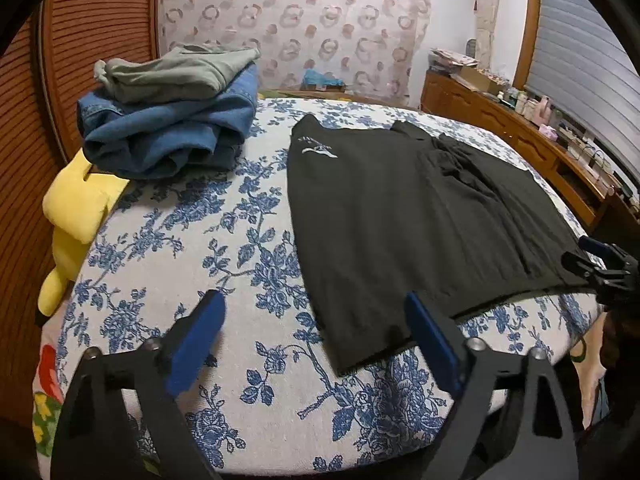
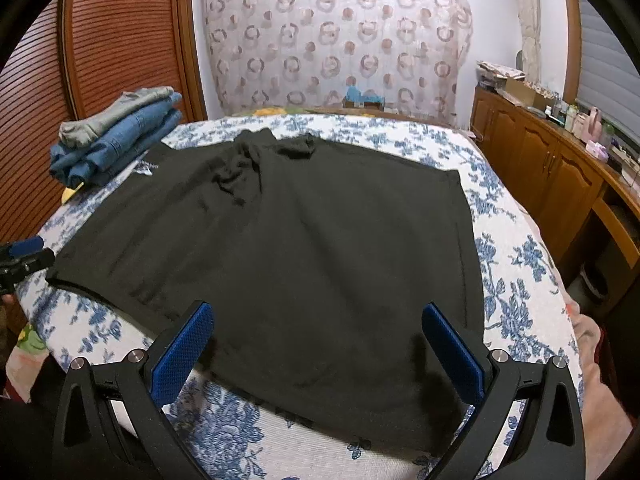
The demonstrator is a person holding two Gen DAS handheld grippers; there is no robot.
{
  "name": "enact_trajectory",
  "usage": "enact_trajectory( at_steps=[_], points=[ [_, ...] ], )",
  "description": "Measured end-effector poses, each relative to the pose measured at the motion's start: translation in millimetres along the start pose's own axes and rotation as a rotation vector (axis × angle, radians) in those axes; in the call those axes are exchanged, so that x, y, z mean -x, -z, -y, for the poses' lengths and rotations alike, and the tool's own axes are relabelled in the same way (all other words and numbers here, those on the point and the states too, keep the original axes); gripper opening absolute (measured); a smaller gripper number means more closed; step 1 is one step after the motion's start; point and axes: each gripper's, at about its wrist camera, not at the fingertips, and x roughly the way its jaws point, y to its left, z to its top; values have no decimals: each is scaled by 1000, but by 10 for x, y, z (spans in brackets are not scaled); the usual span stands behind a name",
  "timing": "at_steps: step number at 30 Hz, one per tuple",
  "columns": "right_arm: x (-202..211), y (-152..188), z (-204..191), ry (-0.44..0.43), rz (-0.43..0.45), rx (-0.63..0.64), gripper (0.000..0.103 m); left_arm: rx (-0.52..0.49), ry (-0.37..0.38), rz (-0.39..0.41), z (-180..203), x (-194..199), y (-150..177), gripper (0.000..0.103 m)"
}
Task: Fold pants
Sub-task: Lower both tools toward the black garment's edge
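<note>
Black pants (image 1: 400,220) (image 2: 320,240) with a small white logo (image 1: 316,148) lie spread flat on the floral bed cover (image 1: 200,240). My left gripper (image 1: 312,304) is open just above the bed, and the near left corner of the pants lies between its blue pads (image 1: 432,344) without being pinched. Over the pants' near right edge my right gripper (image 2: 316,310) is open, with the black cloth below its fingers. Each gripper shows at the edge of the other's view: the right one (image 1: 578,252) and the left one (image 2: 44,251).
A stack of folded clothes, blue jeans (image 1: 168,140) under a grey-green garment (image 1: 180,72), sits at the bed's far left. A yellow plush (image 1: 76,208) lies at the left edge by a louvered wooden door (image 1: 100,40). A cluttered wooden dresser (image 2: 540,160) runs along the right.
</note>
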Motion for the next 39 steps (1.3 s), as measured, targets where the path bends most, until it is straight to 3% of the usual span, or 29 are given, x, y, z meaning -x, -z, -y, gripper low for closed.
enact_trajectory(
  at_steps=[5, 9, 20, 26, 27, 30, 33, 39],
  points=[
    [148, 74, -84, 1, -22, -4, 103, -10, 35, -23, 10, -13, 75, 55],
    [272, 113, -162, 14, -26, 11, 103, -27, 39, -16, 37, 2, 123, 43],
    [443, 184, -271, 10, -11, 7, 103, -57, 32, -7, 141, 19, 159, 41],
    [384, 177, -213, 4, -4, 8, 103, -52, 55, 1, 162, 41, 184, 28],
    [425, 200, -234, 4, -3, 9, 103, -50, 64, 0, 163, 42, 185, 19],
    [307, 136, -133, -1, -1, 8, 103, -50, 73, 0, 178, 46, 176, 9],
    [297, 128, -124, -3, -3, 9, 102, -32, 88, 9, 169, 80, 153, 6],
    [120, -24, 21, -4, 0, 7, 89, -29, 121, 52, 201, 225, 82, 5]
  ],
)
